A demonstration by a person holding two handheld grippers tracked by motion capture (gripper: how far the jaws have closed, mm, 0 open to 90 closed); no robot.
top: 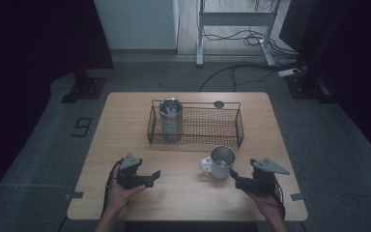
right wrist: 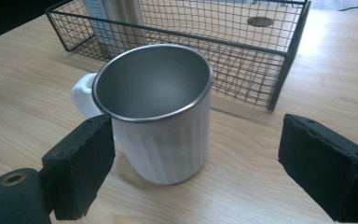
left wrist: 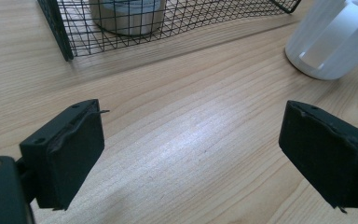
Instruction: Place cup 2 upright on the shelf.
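A white mug with a steel lining stands upright on the wooden table, just in front of a black wire basket. A steel canister stands in the basket's left end. My right gripper is open, right behind the mug, with its jaws wide and the mug just ahead of the gap. My left gripper is open over bare wood at the front left, with the mug off to its right.
A small dark round disc lies on the table behind the basket. Beyond the table are a white cabinet, a metal frame and cables on the grey floor. Bare wood lies between the two grippers.
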